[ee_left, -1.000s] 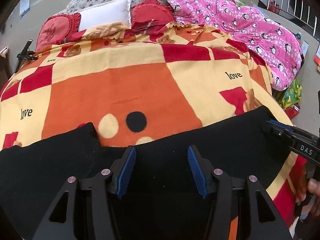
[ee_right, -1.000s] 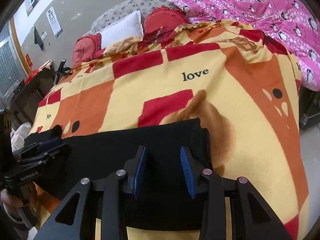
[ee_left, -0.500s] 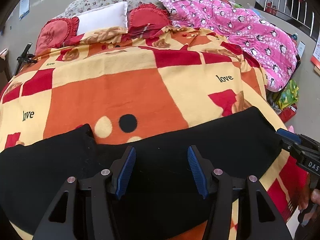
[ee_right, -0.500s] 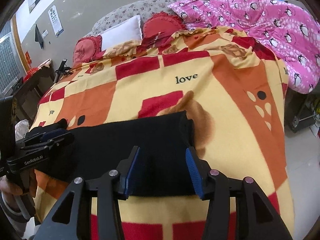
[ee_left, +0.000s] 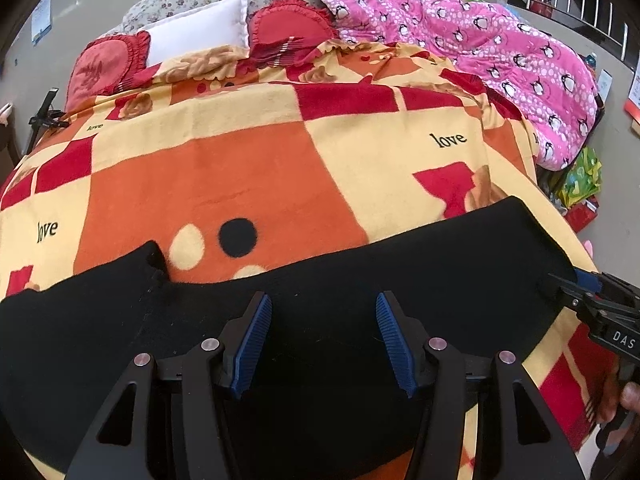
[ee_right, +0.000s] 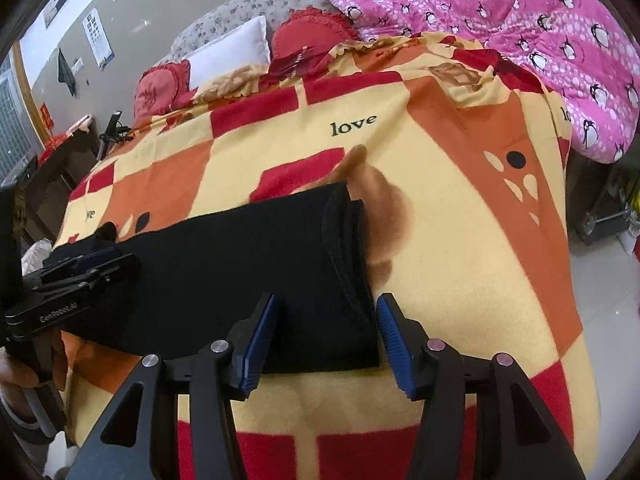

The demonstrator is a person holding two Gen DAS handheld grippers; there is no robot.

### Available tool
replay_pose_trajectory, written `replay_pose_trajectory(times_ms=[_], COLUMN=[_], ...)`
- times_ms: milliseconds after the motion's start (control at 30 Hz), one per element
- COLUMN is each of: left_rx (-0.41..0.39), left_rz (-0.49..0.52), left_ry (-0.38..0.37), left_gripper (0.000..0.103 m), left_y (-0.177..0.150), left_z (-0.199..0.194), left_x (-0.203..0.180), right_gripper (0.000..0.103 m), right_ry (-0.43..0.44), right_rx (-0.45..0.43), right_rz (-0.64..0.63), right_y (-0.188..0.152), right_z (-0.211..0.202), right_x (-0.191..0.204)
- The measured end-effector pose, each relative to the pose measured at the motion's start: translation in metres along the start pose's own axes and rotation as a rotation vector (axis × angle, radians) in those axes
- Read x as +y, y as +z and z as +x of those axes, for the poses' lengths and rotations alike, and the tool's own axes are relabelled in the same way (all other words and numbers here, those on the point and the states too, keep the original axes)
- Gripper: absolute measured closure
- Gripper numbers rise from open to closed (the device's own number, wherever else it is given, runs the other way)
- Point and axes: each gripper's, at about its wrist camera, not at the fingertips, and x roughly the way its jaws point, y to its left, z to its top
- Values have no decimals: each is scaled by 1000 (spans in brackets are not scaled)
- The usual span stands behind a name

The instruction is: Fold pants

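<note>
Both spread wide, empty: left gripper [ee_left: 324, 340] over black pants [ee_left: 360, 280]; right gripper [ee_right: 326, 340] straddling their end.

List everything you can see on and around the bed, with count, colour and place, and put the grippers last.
pants: one, black, laid flat across the near end of the blanket
blanket: one, orange, yellow and red with "love" print, covering the bed
white pillow: one, at the head of the bed
red cushions: two, frilled, either side of the white pillow
pink quilt: one, penguin print, far right of the bed
left gripper: open, blue pads, over the pants' middle
right gripper: open, blue pads, at the pants' right end
</note>
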Motion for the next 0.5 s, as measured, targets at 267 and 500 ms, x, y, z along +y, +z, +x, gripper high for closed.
replay_pose_trajectory(times_ms=[267, 500], left_rx=[3, 57], left_rz=[84, 206], left_ry=[-165, -263], left_gripper=[38, 37], left_y=[32, 59], left_z=[0, 28], left_x=[-27, -60], right_gripper=[32, 31], right_ry=[30, 49], right_rx=[-34, -7], right_rz=[54, 64], right_y=[0, -7], right_z=[-21, -16], right_x=[-14, -19])
